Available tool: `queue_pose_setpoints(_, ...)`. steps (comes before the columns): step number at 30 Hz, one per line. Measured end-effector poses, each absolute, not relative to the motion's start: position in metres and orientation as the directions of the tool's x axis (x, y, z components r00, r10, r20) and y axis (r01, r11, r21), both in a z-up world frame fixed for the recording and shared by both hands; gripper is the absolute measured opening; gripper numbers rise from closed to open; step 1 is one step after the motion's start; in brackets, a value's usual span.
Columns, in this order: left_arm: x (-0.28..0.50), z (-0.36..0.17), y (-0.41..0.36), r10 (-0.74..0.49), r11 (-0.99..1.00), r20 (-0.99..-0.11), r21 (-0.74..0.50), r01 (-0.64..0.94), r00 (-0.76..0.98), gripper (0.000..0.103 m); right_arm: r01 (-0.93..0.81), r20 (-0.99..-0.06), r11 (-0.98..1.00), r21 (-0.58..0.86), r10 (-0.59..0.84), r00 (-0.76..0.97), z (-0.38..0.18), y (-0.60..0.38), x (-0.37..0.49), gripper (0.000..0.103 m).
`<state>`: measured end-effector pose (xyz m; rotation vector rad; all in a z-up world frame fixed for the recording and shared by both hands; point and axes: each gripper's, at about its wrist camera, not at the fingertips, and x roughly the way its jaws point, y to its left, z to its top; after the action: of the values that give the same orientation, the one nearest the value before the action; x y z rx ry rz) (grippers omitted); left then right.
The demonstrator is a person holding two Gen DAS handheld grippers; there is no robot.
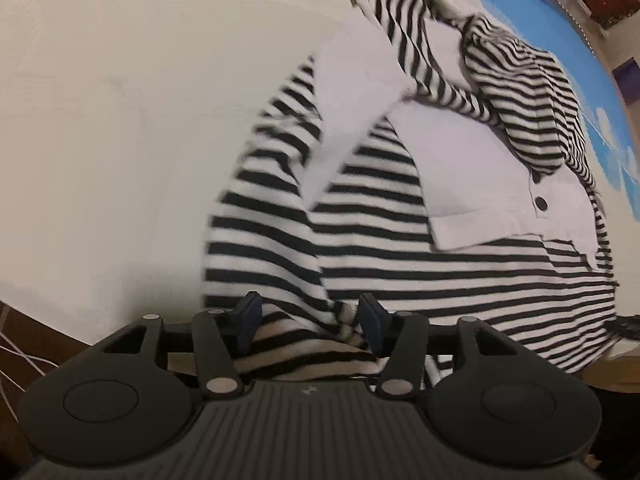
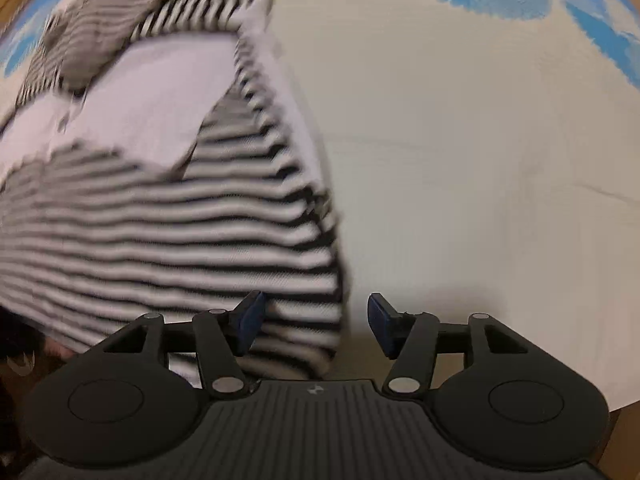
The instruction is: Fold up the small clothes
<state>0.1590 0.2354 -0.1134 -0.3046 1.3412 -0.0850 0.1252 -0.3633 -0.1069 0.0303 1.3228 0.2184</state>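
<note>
Left wrist view: black-and-white striped knit garment point(image 1: 400, 240) with plain white woven panels and a black button lies rumpled on the cream, blue-edged textured mat point(image 1: 100, 140). Left gripper point(image 1: 310, 322) is spread, near hem between its blue pads, not clamped. Right gripper point(image 2: 316, 322) is released too, straddling the garment's right edge; fabric blurred.

Black-and-white striped garment point(image 1: 400, 248) with plain white panels (one black button point(image 1: 541, 203)) on a cream-and-blue mat point(image 1: 120, 120)
</note>
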Motion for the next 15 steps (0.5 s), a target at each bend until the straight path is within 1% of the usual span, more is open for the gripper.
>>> queue_pose_setpoints(3, 0.167, -0.13, 0.228, -0.201, 0.965, -0.963, -0.226, -0.13, 0.18, 0.06, -0.214, -0.967, 0.97, 0.113, 0.157, 0.2, -0.113, -0.347, 0.121, 0.059)
queue_pose_setpoints(5, 0.168, -0.135, 0.225, -0.184, 0.973, -0.969, -0.203, -0.112, 0.163, 0.056, -0.224, -0.968, 0.969, 0.109, 0.154, 0.198, -0.114, -0.343, 0.12, 0.058)
queue_pose_setpoints(6, 0.167, -0.134, 0.223, -0.169, 0.979, -0.97, -0.186, -0.087, 0.173, 0.038, -0.222, -0.968, 0.969, 0.111, 0.156, 0.197, -0.114, -0.342, 0.12, 0.058)
queue_pose_setpoints(7, 0.167, -0.132, 0.223, -0.168, 0.981, -0.97, -0.182, -0.067, 0.176, 0.009, -0.22, -0.968, 0.969, 0.113, 0.157, 0.195, -0.114, -0.342, 0.121, 0.056)
queue_pose_setpoints(8, 0.165, -0.131, 0.223, -0.181, 0.98, -0.969, -0.192, -0.052, 0.167, 0.003, -0.218, -0.968, 0.969, 0.116, 0.159, 0.194, -0.114, -0.342, 0.121, 0.049)
queue_pose_setpoints(9, 0.163, -0.128, 0.222, -0.169, 0.984, -0.971, -0.178, -0.033, 0.17, 0.002, -0.219, -0.968, 0.968, 0.118, 0.162, 0.193, -0.114, -0.343, 0.122, 0.043)
queue_pose_setpoints(10, 0.16, -0.12, 0.22, -0.135, 0.991, -0.972, -0.137, 0.005, 0.19, 0.002, -0.224, -0.967, 0.967, 0.118, 0.163, 0.198, -0.112, -0.343, 0.122, 0.02)
queue_pose_setpoints(11, 0.158, -0.111, 0.221, -0.125, 0.992, -0.968, -0.121, 0.03, 0.217, 0.002, -0.222, -0.963, 0.968, 0.12, 0.167, 0.21, -0.109, -0.345, 0.123, 0.008)
queue_pose_setpoints(14, 0.151, -0.079, 0.244, -0.182, 0.982, -0.933, -0.19, 0.005, 0.312, 0.001, -0.18, -0.926, 0.957, 0.227, 0.269, 0.263, -0.089, -0.362, 0.126, 0.006)
queue_pose_setpoints(15, 0.146, -0.071, 0.254, -0.164, 0.985, -0.928, -0.174, 0.0, 0.336, 0.001, -0.18, -0.909, 0.951, 0.251, 0.295, 0.293, -0.081, -0.367, 0.125, 0.006)
